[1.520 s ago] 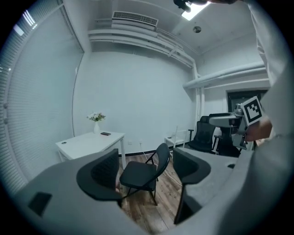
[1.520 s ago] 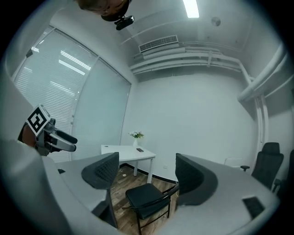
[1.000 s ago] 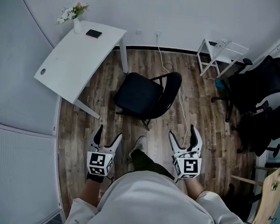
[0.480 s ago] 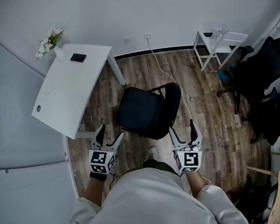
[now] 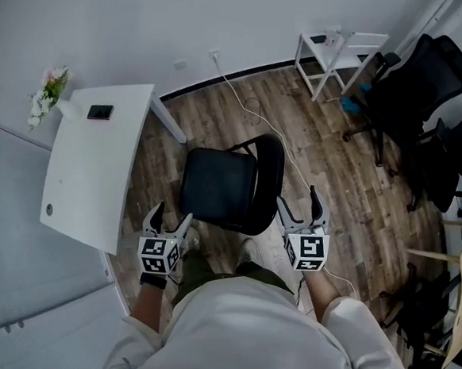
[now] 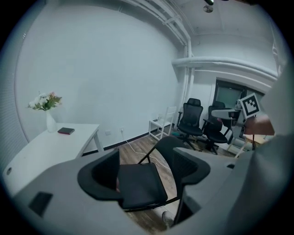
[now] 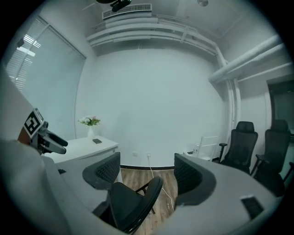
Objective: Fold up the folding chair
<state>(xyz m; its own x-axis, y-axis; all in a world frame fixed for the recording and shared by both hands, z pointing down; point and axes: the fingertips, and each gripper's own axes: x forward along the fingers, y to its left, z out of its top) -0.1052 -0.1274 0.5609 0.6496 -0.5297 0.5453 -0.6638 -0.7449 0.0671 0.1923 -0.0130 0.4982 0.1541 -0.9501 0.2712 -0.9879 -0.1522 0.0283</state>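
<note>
Chair [image 5: 229, 189] unfolded; approach step in hand.
Left gripper [image 5: 167, 221] and right gripper [image 5: 302, 213] both released, empty, near chair; next: grasp seat.

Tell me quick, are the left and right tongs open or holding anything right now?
Left tongs: open, holding nothing.
Right tongs: open, holding nothing; not touching the folding chair.

Bare wood floor [image 5: 350, 189] was seen to the right of the folding chair [image 5: 218, 191], crossed only by a white cable [image 5: 232, 80]. The chair's left side was narrowed by the white desk [image 5: 89, 168]. Black office chairs [image 5: 418, 79] were set well apart, far right.
</note>
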